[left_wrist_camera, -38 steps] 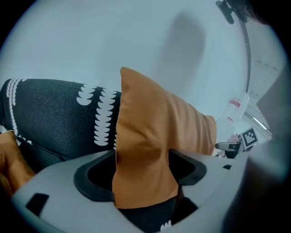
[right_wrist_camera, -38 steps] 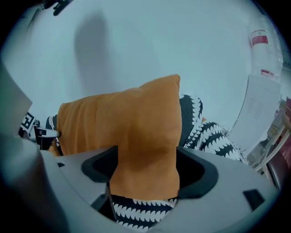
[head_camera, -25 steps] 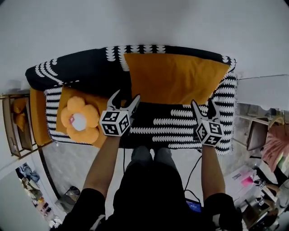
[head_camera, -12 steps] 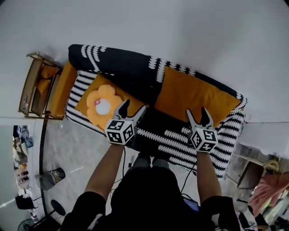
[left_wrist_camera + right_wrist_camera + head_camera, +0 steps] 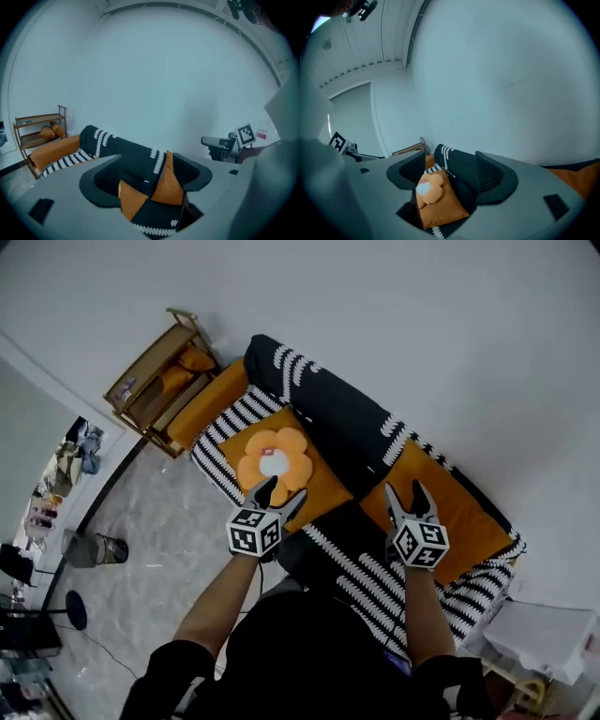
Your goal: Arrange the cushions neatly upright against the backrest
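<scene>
A sofa with a black and white cover (image 5: 361,563) runs diagonally in the head view. An orange cushion (image 5: 314,486) with a flower plush (image 5: 274,458) on it lies flat on the left seat. A plain orange cushion (image 5: 459,517) lies at the right by the black backrest (image 5: 342,423). My left gripper (image 5: 281,488) hangs open above the flower cushion's near edge. My right gripper (image 5: 404,487) hovers open over the plain cushion's left end; its jaws have just been closing a little, with nothing between them. The right gripper view shows the flower cushion (image 5: 440,204) beyond the jaws.
A wooden shelf (image 5: 155,381) with orange pillows stands at the sofa's left end, beside an orange armrest pad (image 5: 208,404). Marble floor (image 5: 159,549) lies left of me, with small items along its left edge. A white wall rises behind the sofa.
The head view has swung, so the sofa now lies diagonally. Both grippers have lifted off the seat and swung left, the left one now by the flower cushion.
</scene>
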The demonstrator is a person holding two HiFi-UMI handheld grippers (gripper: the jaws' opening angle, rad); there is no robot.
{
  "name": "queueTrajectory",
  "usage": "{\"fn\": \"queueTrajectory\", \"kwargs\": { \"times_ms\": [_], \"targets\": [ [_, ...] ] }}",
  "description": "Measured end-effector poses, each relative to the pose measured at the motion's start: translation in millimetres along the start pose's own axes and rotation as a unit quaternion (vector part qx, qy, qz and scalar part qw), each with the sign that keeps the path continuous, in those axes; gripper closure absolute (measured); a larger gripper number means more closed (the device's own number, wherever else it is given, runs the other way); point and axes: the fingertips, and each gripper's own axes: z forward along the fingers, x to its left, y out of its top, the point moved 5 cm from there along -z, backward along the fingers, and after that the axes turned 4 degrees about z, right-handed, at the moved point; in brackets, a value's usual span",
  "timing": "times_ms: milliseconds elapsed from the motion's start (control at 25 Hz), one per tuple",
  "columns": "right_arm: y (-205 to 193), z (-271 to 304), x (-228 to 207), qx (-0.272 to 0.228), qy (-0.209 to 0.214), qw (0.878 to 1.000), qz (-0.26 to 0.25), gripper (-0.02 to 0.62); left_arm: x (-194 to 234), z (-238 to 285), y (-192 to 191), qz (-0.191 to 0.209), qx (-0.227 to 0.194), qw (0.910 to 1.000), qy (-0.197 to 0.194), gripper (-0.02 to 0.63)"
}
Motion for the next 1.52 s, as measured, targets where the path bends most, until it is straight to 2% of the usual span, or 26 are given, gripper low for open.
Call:
{"fn": "queueTrajectory", "kwargs": {
  "times_ms": [240, 520, 680, 840, 1040, 1200, 1400, 1520],
  "targets": [
    [-7, 39, 43, 0.017, 0.057, 0.998, 0.003, 0.252, 41, -26, 9, -0.006, -0.016, 0.9988, 0.046, 0.256],
    [-33, 89, 87, 0.05, 0.069, 0.996, -0.008, 0.253, 108, -15, -1, -0.026, -0.001, 0.9982, 0.054, 0.261],
    [-43, 131, 104, 0.057, 0.033, 0.998, -0.021, 0.261, 167, 5, 0, -0.031, -0.001, 0.9992, 0.027, 0.261],
    [-51, 194, 136, 0.06, -0.013, 0.998, -0.028, 0.259, 251, 27, 16, -0.012, 0.0, 0.9999, 0.003, 0.261],
    [-54, 252, 188, 0.061, -0.051, 0.996, -0.04, 0.258, 332, 55, 29, 0.014, 0.044, 0.998, -0.044, 0.261],
    [-65, 268, 202, 0.066, -0.09, 0.993, -0.039, 0.261, 354, 83, 16, 0.034, 0.094, 0.9905, -0.094, 0.261],
    [-117, 263, 187, 0.13, -0.138, 0.982, -0.019, 0.261, 354, 111, -21, 0.037, 0.156, 0.977, -0.14, 0.261],
    [-156, 260, 169, 0.168, -0.155, 0.974, -0.002, 0.256, 353, 126, -49, 0.042, 0.187, 0.9697, -0.151, 0.261]
  ]
}}
